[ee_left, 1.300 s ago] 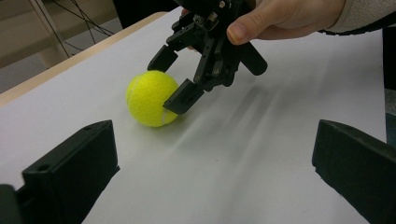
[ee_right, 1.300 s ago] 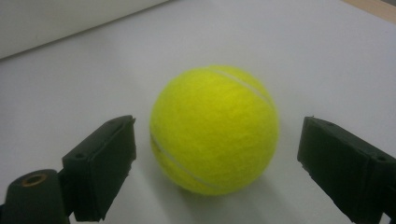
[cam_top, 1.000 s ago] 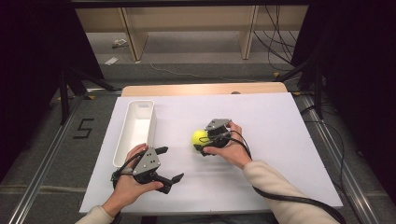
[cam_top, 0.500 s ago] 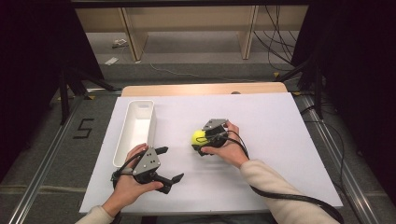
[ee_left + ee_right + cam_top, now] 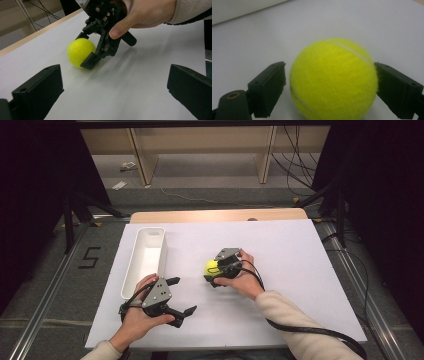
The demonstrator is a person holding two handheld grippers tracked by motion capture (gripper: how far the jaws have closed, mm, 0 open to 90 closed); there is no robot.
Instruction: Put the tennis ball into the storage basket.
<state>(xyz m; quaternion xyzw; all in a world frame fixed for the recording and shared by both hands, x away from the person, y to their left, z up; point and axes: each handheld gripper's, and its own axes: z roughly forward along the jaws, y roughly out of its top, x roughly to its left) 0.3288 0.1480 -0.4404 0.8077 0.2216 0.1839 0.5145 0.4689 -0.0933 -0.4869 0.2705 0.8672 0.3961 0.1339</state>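
Right tongs (image 5: 329, 82) are closing around the tennis ball (image 5: 333, 80), one pad touching, the other just short. Left tongs (image 5: 177, 296) are resting spread. White bin (image 5: 131, 270) is sitting empty.

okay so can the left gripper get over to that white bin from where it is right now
Probably yes. The left gripper hangs open and holds nothing, right beside the near end of the white bin, with bare table between them. The right gripper and tennis ball sit off to the other side.
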